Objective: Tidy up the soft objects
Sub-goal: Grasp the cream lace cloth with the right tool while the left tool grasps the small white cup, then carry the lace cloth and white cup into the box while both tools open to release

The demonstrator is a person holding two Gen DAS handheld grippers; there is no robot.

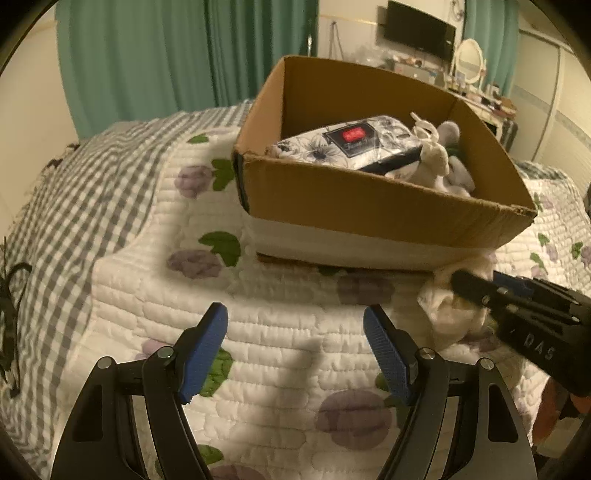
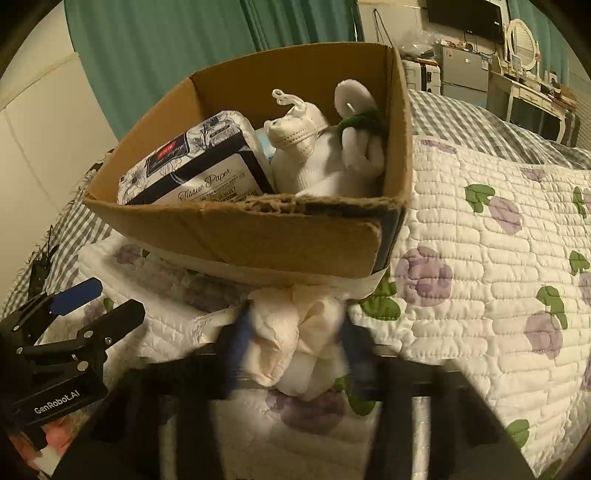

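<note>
A cardboard box [image 1: 369, 206] [image 2: 240, 236] stands on the quilted bed. In it lie a floral tissue paper pack [image 1: 347, 142] [image 2: 195, 166], a white face mask [image 2: 295, 134] and a white plush toy [image 2: 351, 147] [image 1: 439, 158]. My right gripper [image 2: 295, 343] is shut on a crumpled white cloth [image 2: 295, 343] [image 1: 454, 310] just in front of the box; its fingers are blurred. My left gripper [image 1: 295, 347] is open and empty above the quilt, left of the cloth; it also shows in the right wrist view [image 2: 99, 302].
The bed has a white quilt with purple flowers [image 1: 258, 332] [image 2: 480, 258] over a grey checked sheet [image 1: 74, 192]. Green curtains [image 1: 147, 55] hang behind. A dresser with a mirror [image 2: 521, 37] and a wall TV [image 1: 419, 31] stand at the far right.
</note>
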